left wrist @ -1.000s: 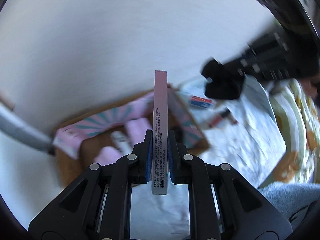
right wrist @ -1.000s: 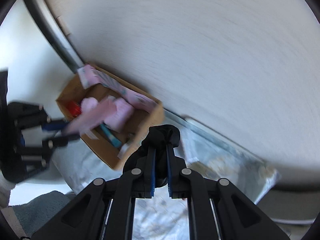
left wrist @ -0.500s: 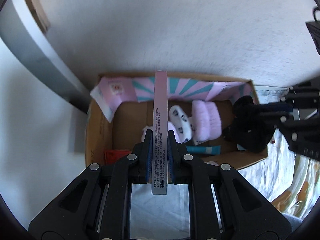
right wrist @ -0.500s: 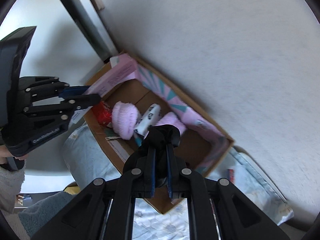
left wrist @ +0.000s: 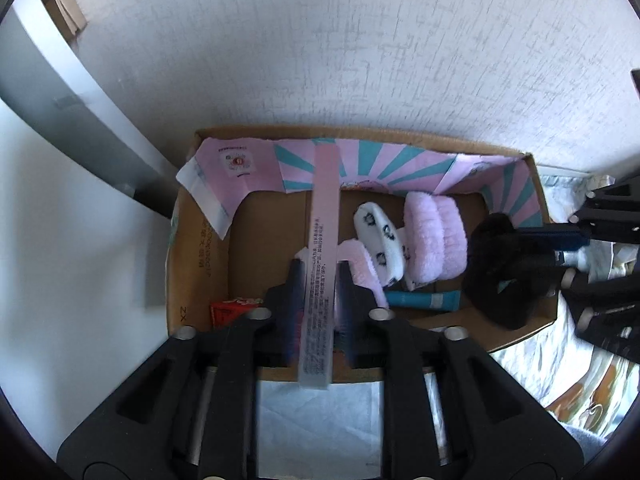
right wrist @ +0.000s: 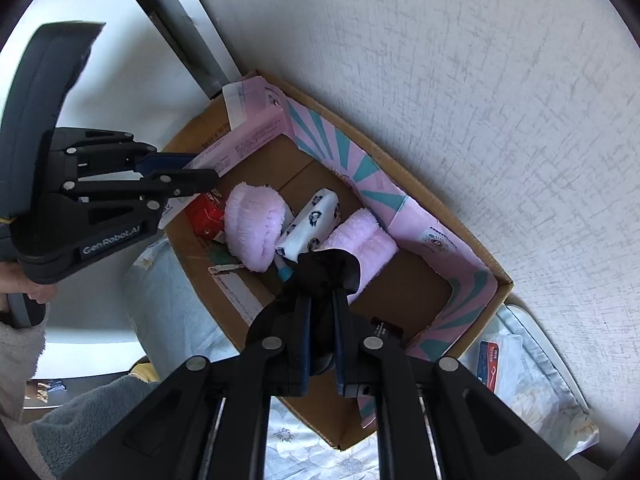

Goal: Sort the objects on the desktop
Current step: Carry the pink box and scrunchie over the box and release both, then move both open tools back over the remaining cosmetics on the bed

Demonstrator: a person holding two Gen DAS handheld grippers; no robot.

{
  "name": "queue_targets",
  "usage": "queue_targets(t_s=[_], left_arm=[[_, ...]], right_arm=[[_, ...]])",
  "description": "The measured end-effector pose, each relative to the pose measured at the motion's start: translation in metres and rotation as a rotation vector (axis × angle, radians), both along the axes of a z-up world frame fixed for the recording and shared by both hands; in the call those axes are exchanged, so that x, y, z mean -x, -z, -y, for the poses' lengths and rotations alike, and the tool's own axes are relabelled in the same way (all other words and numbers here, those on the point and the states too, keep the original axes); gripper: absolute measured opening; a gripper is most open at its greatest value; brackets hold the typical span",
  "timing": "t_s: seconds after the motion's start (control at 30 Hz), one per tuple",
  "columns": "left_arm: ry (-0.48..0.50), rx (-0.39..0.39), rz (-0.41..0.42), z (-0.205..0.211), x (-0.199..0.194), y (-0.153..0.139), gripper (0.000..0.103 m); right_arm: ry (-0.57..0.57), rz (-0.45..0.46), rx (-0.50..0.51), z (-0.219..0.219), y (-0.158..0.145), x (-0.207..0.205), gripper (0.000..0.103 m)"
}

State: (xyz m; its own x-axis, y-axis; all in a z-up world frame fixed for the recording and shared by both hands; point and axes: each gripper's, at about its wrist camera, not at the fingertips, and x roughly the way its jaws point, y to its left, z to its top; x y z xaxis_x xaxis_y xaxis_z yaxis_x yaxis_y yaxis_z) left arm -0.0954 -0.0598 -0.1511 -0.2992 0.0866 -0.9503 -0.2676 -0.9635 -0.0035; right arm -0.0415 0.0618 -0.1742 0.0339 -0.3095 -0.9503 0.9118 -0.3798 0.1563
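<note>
An open cardboard box [left wrist: 192, 240] [right wrist: 480, 316] lined with pink and teal paper stands against the wall. My left gripper [left wrist: 318, 280] [right wrist: 192, 168] is shut on a long flat pink box [left wrist: 324, 240] [right wrist: 248, 136], held over the box's left half. My right gripper [right wrist: 320, 308] [left wrist: 560, 236] is shut on a black scrunchie [right wrist: 324, 268] [left wrist: 504, 272], held over the box's right end. Inside lie pink fluffy bands [left wrist: 436, 240] [right wrist: 256, 224], a white patterned roll [left wrist: 380, 236] [right wrist: 312, 220], a teal tube [left wrist: 424, 300] and a red packet [left wrist: 230, 310] [right wrist: 206, 214].
A textured white wall [left wrist: 360, 60] rises behind the box. A grey metal post [left wrist: 68, 120] [right wrist: 180, 28] runs at the left. The box rests on floral bedding [left wrist: 560, 360] [right wrist: 520, 380]. A small red and white card [right wrist: 490, 360] lies right of the box.
Both grippers have swung over the open box and come lower and closer to it. Each keeps its hold: the left on the pink box, the right on the scrunchie.
</note>
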Motion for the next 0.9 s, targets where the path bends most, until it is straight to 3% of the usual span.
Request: queue_targets(t_s=[0.03,0.07,0.13,0.3,0.43,0.63,0.9], left_arm=[[-0.016,0.005,0.018,0.001,0.001,0.001,0.089],[-0.04,0.01,0.044,0.002,0.002,0.002,0.101],[-0.06,-0.009,0.031,0.006,-0.001,-0.002,0.103],[-0.03,0.038,-0.033,0.001,-0.007,-0.013,0.103],[-0.003,0.04,-0.044,-0.003,-0.013,-0.016,0.103],[0.078,0.066,-0.067,-0.019,-0.027,-0.034,0.103],[0.207,0.089,-0.121,-0.064,-0.049,-0.059,0.103]], right_arm=[[-0.006,0.002,-0.003,0.001,0.001,0.0,0.026],[-0.009,0.006,-0.006,0.002,0.002,0.0,0.053],[-0.007,-0.013,-0.007,0.001,0.001,-0.001,0.086],[0.011,-0.009,0.038,-0.004,-0.011,0.002,0.09],[0.021,-0.031,0.051,-0.009,-0.015,0.005,0.102],[0.053,-0.006,0.125,-0.035,-0.028,0.008,0.102],[0.115,-0.093,0.149,-0.107,-0.059,0.025,0.102]])
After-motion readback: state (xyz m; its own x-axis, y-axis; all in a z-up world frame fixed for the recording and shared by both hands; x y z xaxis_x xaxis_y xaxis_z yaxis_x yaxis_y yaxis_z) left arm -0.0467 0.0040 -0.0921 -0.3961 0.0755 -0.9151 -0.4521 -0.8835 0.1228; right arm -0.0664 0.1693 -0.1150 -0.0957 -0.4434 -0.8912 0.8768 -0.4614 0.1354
